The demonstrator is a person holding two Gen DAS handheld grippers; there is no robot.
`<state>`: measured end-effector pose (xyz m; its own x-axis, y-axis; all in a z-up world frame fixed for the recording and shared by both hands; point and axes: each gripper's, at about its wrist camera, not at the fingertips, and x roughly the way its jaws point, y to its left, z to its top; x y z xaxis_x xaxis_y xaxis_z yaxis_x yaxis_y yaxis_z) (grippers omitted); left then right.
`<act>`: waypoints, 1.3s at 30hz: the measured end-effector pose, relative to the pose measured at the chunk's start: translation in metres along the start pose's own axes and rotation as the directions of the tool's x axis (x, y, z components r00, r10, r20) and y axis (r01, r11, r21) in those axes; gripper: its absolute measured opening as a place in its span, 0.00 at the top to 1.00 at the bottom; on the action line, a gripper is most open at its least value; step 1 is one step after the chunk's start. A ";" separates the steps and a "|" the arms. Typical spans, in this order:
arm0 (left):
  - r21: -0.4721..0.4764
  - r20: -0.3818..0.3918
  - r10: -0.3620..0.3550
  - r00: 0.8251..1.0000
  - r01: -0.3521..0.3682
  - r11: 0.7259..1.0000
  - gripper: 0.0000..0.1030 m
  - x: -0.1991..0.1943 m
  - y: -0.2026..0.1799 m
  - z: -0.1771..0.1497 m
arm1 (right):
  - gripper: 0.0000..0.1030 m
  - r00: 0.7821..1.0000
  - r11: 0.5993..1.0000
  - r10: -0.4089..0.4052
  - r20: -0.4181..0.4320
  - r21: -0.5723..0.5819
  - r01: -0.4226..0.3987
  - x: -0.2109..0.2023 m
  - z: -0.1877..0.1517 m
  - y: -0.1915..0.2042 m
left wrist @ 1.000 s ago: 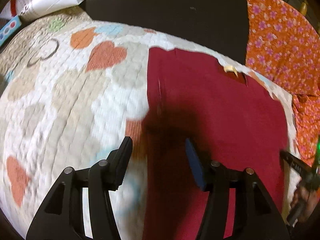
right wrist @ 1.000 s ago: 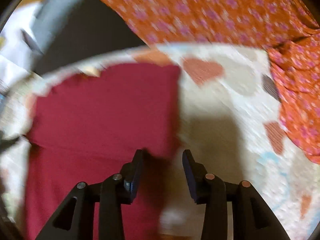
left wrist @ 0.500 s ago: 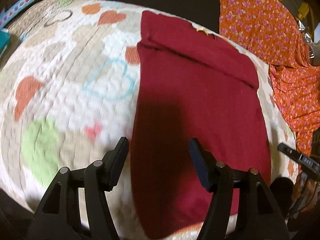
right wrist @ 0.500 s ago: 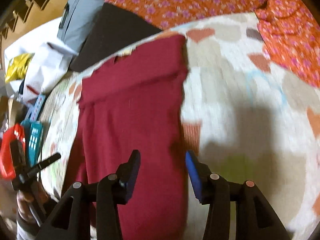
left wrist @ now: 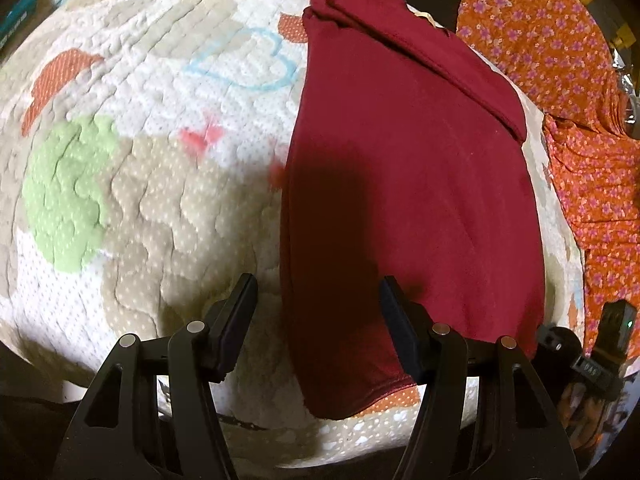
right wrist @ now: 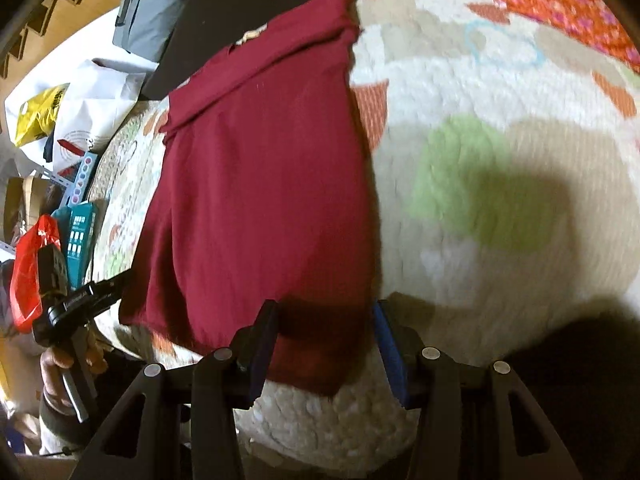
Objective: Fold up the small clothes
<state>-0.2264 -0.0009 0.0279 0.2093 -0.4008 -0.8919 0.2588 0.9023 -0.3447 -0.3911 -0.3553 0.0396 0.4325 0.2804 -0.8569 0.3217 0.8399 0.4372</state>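
A dark red garment lies folded into a long strip on the heart-patterned quilt, with its far end turned over near a small tag. My left gripper hovers open over the strip's near left edge, and the cloth edge runs between the jaws without touching the pads. In the right wrist view the same garment fills the middle left. My right gripper stands open over its near right corner, pads clear of the cloth. A hand holds the left gripper's handle at lower left.
An orange floral cloth lies along the quilt's right and far side. Beyond the quilt sit a black cushion, a grey pouch, white bags, a teal box and a red bag. The quilt's near edge drops off below the grippers.
Both grippers drew back along the garment from its far end to its near hem, one over each long edge. Their jaws stand a little wider than before.
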 end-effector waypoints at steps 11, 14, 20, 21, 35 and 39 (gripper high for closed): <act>0.067 -0.017 0.025 1.000 -0.024 0.997 0.20 0.006 -0.013 -0.016 | 0.46 0.999 0.999 0.037 -0.003 0.009 -0.037 0.007 -0.010 0.002; 0.074 -0.016 0.035 0.999 -0.033 0.997 0.20 0.007 -0.014 -0.017 | 0.46 1.000 1.000 0.031 -0.004 0.006 -0.031 0.007 -0.010 0.005; 0.091 -0.016 0.054 0.998 -0.052 0.995 0.20 0.011 -0.018 -0.016 | 0.44 0.999 0.999 0.035 0.003 0.027 -0.035 0.012 -0.008 0.008; 0.092 -0.016 0.055 0.998 -0.054 0.994 0.20 0.012 -0.020 -0.016 | 0.44 0.999 0.999 0.034 0.006 0.027 -0.034 0.012 -0.009 0.009; 0.103 -0.008 -0.071 0.997 0.072 0.992 0.93 -0.008 -0.032 -0.012 | 0.89 0.977 0.977 0.206 0.053 0.042 -0.208 0.004 -0.006 0.014; 0.104 0.082 -0.152 0.985 0.143 0.984 0.94 -0.045 -0.036 0.013 | 0.89 0.935 0.947 0.319 0.154 -0.006 -0.322 -0.026 0.018 0.027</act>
<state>-0.2334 -0.0172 0.0843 0.2445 -0.5449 -0.8021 0.3823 0.8143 -0.4367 -0.3788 -0.3483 0.0782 0.6369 0.4587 -0.6196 0.1600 0.7076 0.6883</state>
